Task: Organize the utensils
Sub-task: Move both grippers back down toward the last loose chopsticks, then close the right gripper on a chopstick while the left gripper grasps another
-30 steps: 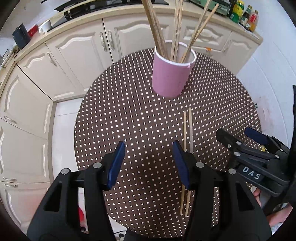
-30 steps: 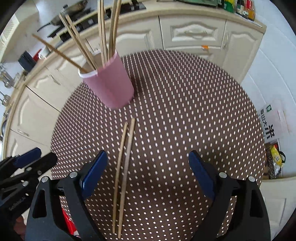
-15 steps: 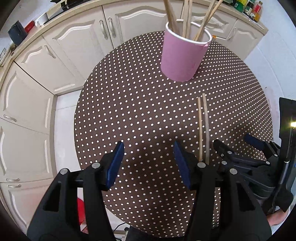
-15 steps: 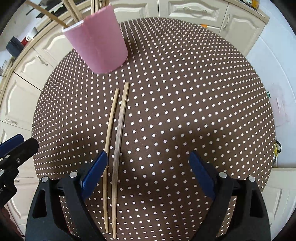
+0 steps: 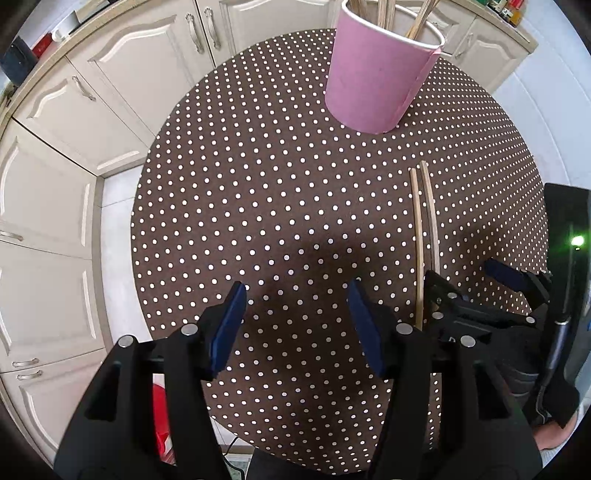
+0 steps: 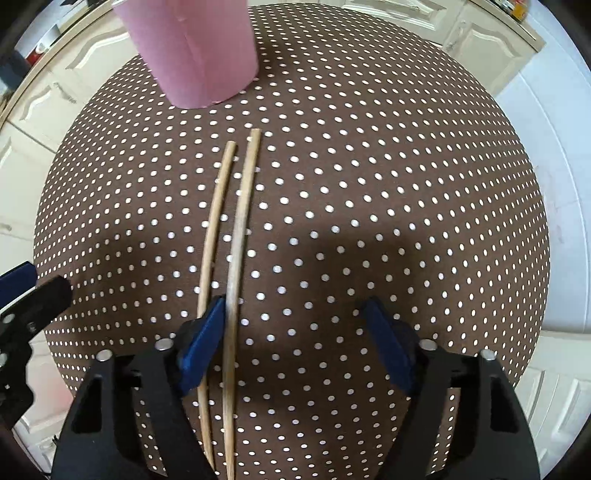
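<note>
Two loose wooden chopsticks [image 6: 236, 236] are laid side by side, nearly parallel and just apart, on the round table covered in a brown cloth with white dots [image 6: 406, 184]. Their far ends are pointed toward the pink cup [image 6: 195, 48], which is stood upright near the table's far edge, a short way beyond them. In the left wrist view the cup [image 5: 373, 77] is seen to be filled with several more wooden sticks [image 5: 384, 16], leaned against its white rim; the cup's inside bottom cannot be seen.

The right gripper [image 6: 295, 321] is pointed down over the near half of the pair. Its jaws have just been closing and are held at a middling width; the right-hand chopstick is seen between them, just beside the left blue pad [image 6: 207, 332], while the left-hand chopstick is passed under that pad. No pressing by both pads is shown.

The left gripper [image 5: 295, 314] is held to the left of the chopsticks over bare cloth, its jaws parted at a middling width with nothing between them.

Cream cabinet doors [image 5: 140, 74] are seen around the table.
</note>
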Available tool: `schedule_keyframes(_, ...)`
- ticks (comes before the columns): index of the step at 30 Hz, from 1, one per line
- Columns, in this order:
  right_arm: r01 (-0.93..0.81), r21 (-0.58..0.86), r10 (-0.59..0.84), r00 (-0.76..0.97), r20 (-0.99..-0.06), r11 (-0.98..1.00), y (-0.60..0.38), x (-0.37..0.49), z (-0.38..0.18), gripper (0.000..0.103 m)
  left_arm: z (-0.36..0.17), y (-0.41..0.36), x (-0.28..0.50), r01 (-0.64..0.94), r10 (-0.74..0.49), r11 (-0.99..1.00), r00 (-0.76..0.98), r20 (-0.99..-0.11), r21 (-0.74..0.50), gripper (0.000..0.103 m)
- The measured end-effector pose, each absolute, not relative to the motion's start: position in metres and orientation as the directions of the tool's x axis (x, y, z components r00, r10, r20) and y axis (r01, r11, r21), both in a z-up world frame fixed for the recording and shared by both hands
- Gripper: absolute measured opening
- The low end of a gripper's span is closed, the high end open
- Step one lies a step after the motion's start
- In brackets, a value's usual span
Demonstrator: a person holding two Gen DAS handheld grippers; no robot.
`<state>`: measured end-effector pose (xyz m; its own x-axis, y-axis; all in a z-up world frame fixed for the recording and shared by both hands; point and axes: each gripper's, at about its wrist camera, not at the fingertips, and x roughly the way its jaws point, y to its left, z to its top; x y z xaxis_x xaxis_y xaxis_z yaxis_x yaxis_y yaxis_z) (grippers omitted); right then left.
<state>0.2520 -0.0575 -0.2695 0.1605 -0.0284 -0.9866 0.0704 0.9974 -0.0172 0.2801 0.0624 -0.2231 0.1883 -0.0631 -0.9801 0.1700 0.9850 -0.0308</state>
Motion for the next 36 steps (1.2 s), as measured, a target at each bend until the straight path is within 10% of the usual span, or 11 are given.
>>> schedule_keyframes(9,0.127,0.078,0.055,0.179,-0.982,0.989,-0.062,0.262,-0.261,0.005,-0.236,0.066,0.292,0.152,-0.046,0.988,0.161,-0.986,-0.022,0.057)
schedule_keyframes(36,0.142,0.396,0.365,0.202,-0.909,0.907,-0.135,0.252,-0.254,0.003,-0.267,-0.026,0.306,0.178,-0.120,0.978,0.044,-0.992,-0.111,0.057)
